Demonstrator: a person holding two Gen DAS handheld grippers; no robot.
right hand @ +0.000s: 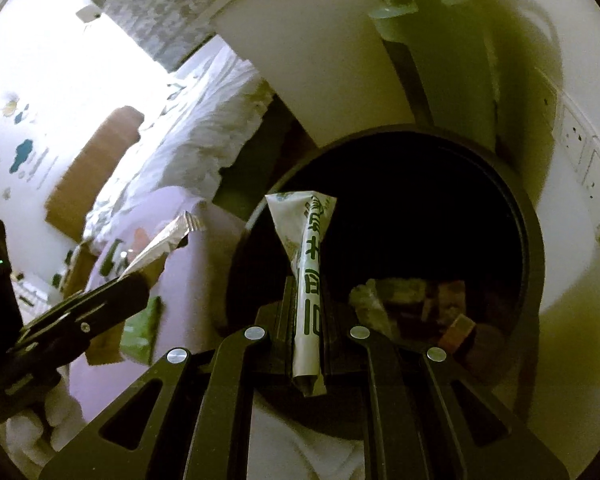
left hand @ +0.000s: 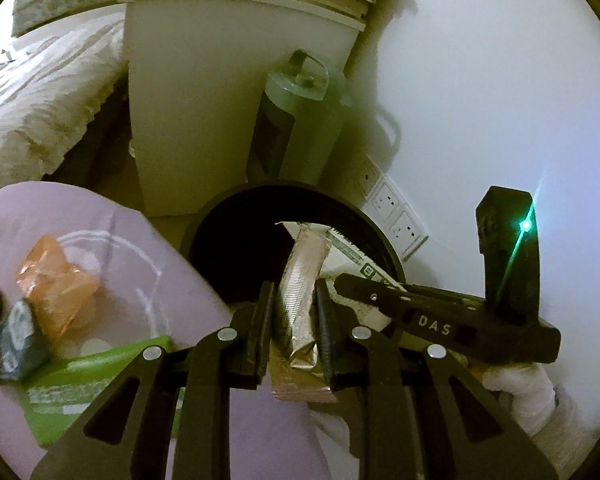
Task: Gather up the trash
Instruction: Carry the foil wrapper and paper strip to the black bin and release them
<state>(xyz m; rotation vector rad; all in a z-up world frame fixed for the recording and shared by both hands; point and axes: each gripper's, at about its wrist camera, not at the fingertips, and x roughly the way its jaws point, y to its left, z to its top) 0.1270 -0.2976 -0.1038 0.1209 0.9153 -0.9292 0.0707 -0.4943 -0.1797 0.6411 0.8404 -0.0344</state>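
Left gripper (left hand: 292, 312) pinches our silvery-pink foil sachet (left hand: 302, 280) mid-length, at the black bin (left hand: 260, 200) rim; right gripper (right hand: 306, 312) clamps tight on a white green-printed sachet (right hand: 306, 264) over the opening; both look light, crinkly, slippery; grip them flat.

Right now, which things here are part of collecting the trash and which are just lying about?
Job:
round black bin
silvery pink foil wrapper in left claw
white green-printed wrapper in right claw
orange plastic scrap

Lying about:
pale green bottle
white wall sockets
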